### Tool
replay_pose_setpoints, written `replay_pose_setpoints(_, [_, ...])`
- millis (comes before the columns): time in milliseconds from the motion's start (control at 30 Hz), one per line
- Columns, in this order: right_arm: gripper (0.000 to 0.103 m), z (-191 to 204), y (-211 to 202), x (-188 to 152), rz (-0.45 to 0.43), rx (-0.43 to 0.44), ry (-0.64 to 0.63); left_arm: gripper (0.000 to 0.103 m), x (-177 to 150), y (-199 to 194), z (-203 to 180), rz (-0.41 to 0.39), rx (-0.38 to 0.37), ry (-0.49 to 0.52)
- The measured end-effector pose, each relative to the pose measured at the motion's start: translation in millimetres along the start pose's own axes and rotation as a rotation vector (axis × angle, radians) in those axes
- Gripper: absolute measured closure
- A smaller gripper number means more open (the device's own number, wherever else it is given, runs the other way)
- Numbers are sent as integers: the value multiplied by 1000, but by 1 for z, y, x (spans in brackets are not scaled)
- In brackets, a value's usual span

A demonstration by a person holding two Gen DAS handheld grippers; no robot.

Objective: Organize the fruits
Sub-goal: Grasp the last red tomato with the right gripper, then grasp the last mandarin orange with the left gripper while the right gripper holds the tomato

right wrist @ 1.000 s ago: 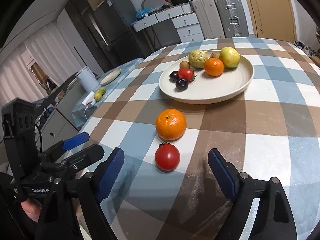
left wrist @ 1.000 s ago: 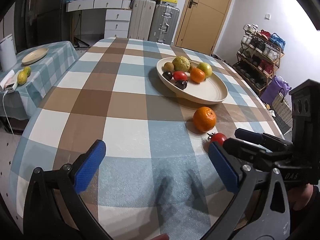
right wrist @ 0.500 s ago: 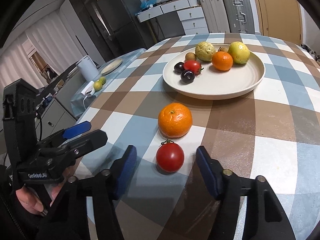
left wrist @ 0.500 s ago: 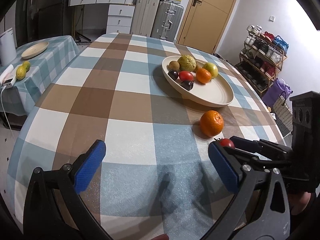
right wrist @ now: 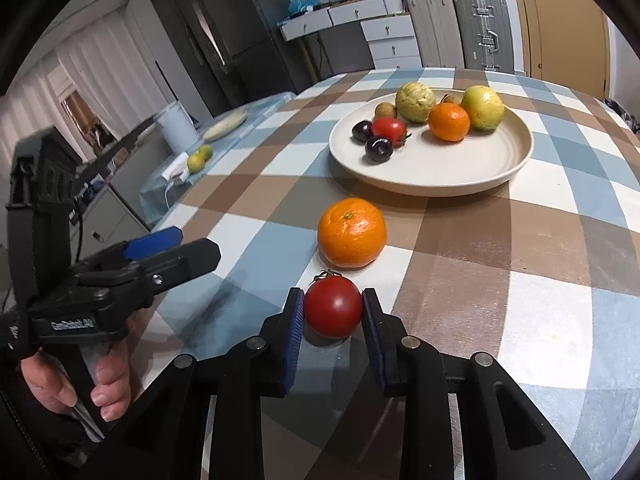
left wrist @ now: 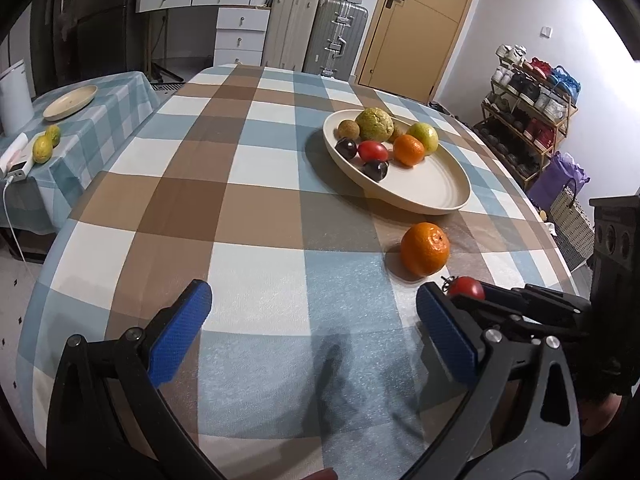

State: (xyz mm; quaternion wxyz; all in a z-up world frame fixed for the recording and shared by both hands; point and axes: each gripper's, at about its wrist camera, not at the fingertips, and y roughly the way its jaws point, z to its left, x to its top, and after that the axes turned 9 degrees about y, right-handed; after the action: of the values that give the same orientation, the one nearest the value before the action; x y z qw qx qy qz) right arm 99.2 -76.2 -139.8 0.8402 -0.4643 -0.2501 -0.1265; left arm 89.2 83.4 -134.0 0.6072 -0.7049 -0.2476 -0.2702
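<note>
A small red tomato (right wrist: 333,312) lies on the checked tablecloth, and my right gripper (right wrist: 333,300) is closing its jaws on it, both blue pads touching its sides. Just beyond it rests a loose orange (right wrist: 352,233). Farther back stands a cream plate (right wrist: 460,164) holding several fruits, among them a second tomato, an orange and dark plums. From the left wrist view the tomato (left wrist: 466,287) peeks out between the right gripper's fingers, with the orange (left wrist: 425,249) and plate (left wrist: 440,196) behind. My left gripper (left wrist: 316,332) hovers open over bare cloth, with nothing between its pads.
A low side table (left wrist: 120,92) at the left carries a beige dish, two lemons and a white canister. Suitcases, drawers and a door stand behind the table; a shoe rack (left wrist: 532,104) is at the right. A hand (right wrist: 100,384) holds the left gripper's grip.
The right gripper's jaws have come together from wide apart until they touch the tomato's sides, having edged forward around it. The left gripper stays open and nearly still.
</note>
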Motion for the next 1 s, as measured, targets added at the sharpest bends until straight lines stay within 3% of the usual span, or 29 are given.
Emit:
replay_pose_setpoints(233, [74,-20,-19,0,-37,32,71,1,7,3,-13,7,-4,22])
replay_pose_setpoints(567, [74,-51,-48,-3,-115,6,113,1,21,22,-38,43,-26,62])
replay_pose_setpoints(1000, [74,-84,-63,-3,-136,4,170,5,42,67,-66,121,-81,60])
